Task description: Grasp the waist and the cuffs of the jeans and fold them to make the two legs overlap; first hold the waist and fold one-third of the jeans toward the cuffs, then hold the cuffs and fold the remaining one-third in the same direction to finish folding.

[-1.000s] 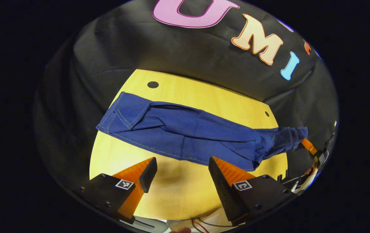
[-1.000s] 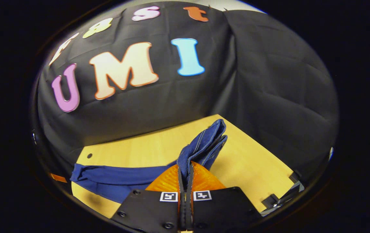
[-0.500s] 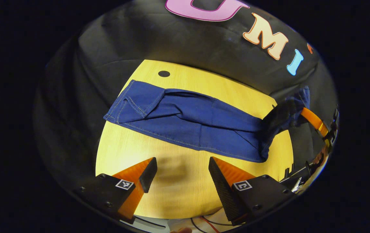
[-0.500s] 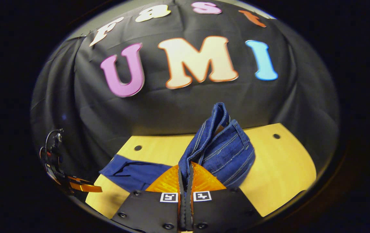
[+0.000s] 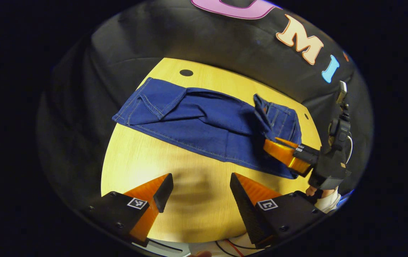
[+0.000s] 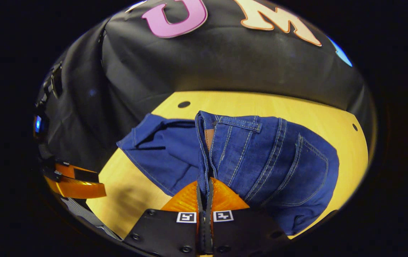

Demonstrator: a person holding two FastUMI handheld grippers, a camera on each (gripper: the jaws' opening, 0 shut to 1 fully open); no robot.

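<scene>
Left gripper view: the left claw (image 5: 200, 185) hangs spread apart over the bare counter (image 5: 136, 160), near the jeans (image 5: 204, 125) lying across it. Right gripper view: the right claw (image 6: 204, 185) is clamped on the jeans' (image 6: 261, 157) waist, folded over the legs.

Left gripper (image 5: 200, 189) jaws spread wide, right gripper (image 6: 204, 185) jaws pressed together, clamped

Left gripper view looks down from the near edge over the whole counter (image 5: 136, 171). Right gripper view sits low & close on the jeans (image 6: 271, 160). Both share jeans, counter, wall.
</scene>
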